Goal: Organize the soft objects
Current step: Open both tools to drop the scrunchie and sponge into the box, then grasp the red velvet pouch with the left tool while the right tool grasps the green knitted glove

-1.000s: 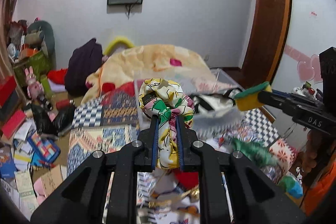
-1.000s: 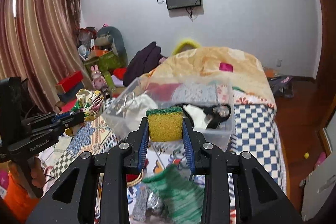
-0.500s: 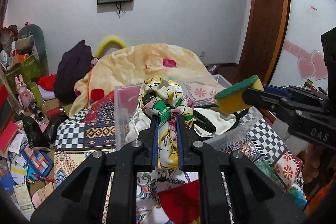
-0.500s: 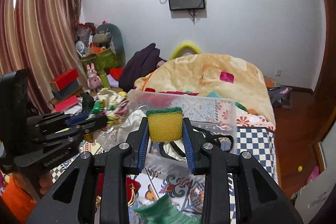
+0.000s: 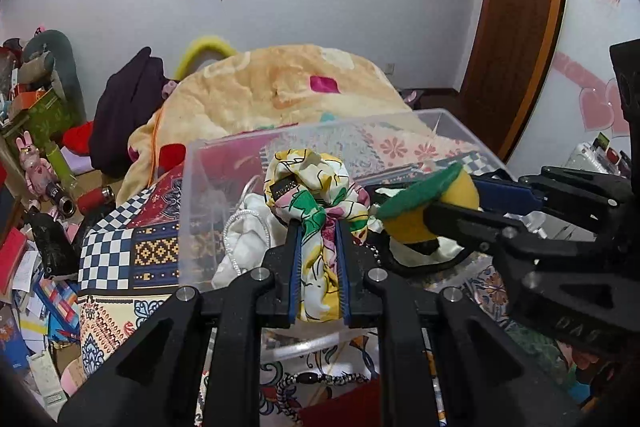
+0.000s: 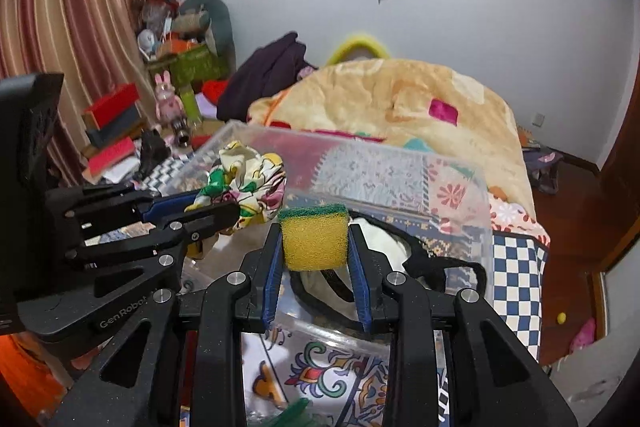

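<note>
The left gripper (image 5: pixel 318 239) holds one flowered cloth (image 5: pixel 316 187) tightly, and the right gripper (image 6: pixel 314 247) is closed on one yellow sponge (image 6: pixel 313 241). Compared with a second ago, both have come forward from beside the clear box (image 6: pixel 460 195) to above its opening, so I judge the drop is near. Inside lie one white cloth (image 5: pixel 248 231) and one black strap (image 6: pixel 432 267). The box stands on the bed (image 6: pixel 516 279).
</note>
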`<state>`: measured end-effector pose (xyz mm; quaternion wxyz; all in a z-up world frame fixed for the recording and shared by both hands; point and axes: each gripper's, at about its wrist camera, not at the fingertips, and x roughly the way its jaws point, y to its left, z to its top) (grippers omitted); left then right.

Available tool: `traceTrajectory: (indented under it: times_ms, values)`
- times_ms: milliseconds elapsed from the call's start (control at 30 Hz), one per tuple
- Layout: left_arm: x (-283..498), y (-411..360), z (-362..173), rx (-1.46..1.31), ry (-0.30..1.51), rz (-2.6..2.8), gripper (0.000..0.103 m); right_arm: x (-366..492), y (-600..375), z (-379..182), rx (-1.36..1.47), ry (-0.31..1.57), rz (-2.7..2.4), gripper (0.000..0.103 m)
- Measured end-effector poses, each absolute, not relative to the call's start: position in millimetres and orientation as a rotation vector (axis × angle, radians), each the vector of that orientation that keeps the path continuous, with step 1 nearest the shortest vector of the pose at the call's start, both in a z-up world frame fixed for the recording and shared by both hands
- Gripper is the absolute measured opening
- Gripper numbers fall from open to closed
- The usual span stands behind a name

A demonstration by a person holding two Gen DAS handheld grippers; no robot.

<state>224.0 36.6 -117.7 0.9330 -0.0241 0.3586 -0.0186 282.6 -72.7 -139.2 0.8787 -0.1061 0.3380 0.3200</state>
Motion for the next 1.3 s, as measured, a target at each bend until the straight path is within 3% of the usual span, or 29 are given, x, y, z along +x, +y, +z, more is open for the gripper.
traceTrajectory:
  times_ms: [167, 300, 367, 667, 1033, 1300]
  values:
    - [229.7, 34.2, -125.9, -0.04, 0.761, -0.033, 0.016, 285.5, -74.8, -146.5, -0.234, 0.74, 0.656, 0.028]
    - [229.6, 33.2, -127.8, -0.044, 0.767, -0.034, 0.024, 282.2, -77.7, -145.5, -0.248, 0.746, 0.657, 0.029]
    - [227.0, 33.3, -127.0, -0.053, 0.764, -0.038, 0.032, 280.3, -79.5, -144.3, -0.257, 0.744, 0.655, 0.033]
    - [206.7, 32.5, -107.3, -0.044, 0.706, -0.049, 0.035, 267.0, -92.6, -127.0, -0.265, 0.676, 0.636, 0.051]
    - [158.4, 35.9, -61.6, -0.055, 0.572, -0.06, 0.057, 234.4, -115.7, -92.1, -0.215, 0.536, 0.639, 0.062]
    - [128.0, 37.3, -67.2, -0.037, 0.585, -0.071, 0.059, 218.4, -135.8, -103.0, -0.192, 0.539, 0.629, 0.068]
